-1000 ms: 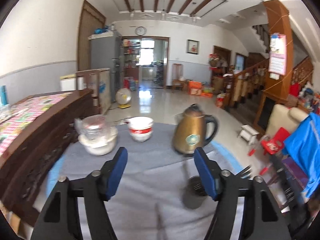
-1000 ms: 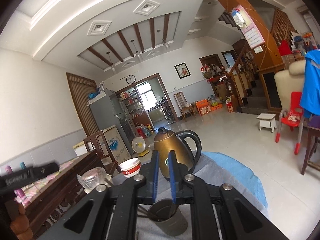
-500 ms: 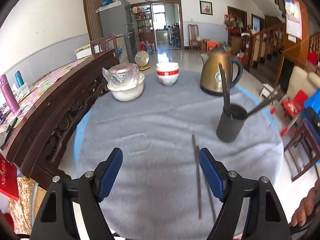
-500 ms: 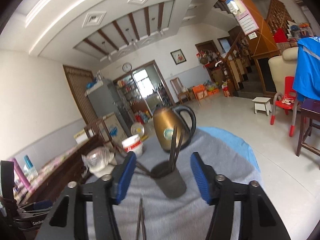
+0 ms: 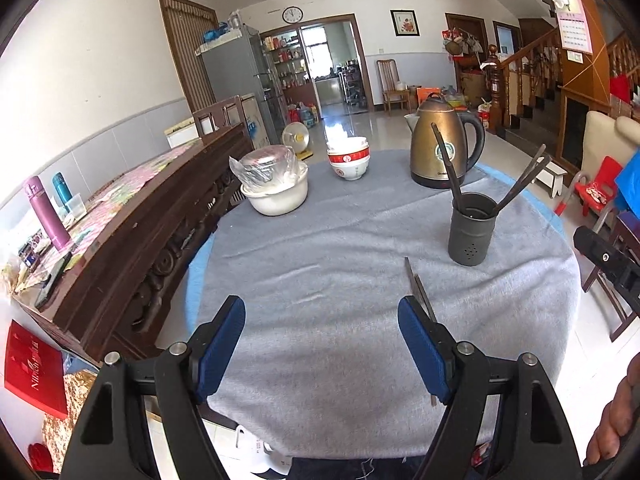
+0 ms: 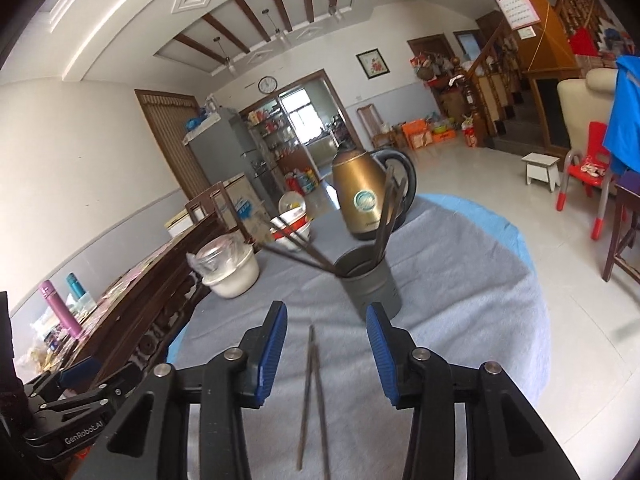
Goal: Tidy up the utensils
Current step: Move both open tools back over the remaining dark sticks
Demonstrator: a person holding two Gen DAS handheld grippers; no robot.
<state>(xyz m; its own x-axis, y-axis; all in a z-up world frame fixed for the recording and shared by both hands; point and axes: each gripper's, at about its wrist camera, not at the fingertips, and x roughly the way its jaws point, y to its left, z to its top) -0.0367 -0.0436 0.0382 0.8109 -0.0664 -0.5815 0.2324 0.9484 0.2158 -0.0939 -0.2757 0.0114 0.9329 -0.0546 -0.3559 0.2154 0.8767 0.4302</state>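
A dark grey utensil cup (image 5: 469, 230) stands on the grey cloth at the right, with several chopsticks (image 5: 442, 160) leaning out of it. It also shows in the right wrist view (image 6: 370, 282). A loose pair of chopsticks (image 5: 418, 290) lies flat on the cloth in front of the cup, also seen in the right wrist view (image 6: 310, 384). My left gripper (image 5: 322, 346) is open and empty above the near cloth. My right gripper (image 6: 326, 344) is open and empty, with the loose pair lying between its fingers.
A gold kettle (image 5: 442, 148) stands behind the cup. A red and white bowl stack (image 5: 348, 158) and a white bowl with a plastic-wrapped lid (image 5: 274, 184) stand at the back. A dark wooden sideboard (image 5: 132, 216) runs along the left. The round table's edge (image 5: 560, 236) curves at the right.
My right gripper has opened after being shut above the cup, and drawn back over the loose chopsticks. My left gripper has pulled back and up from the table's far side.
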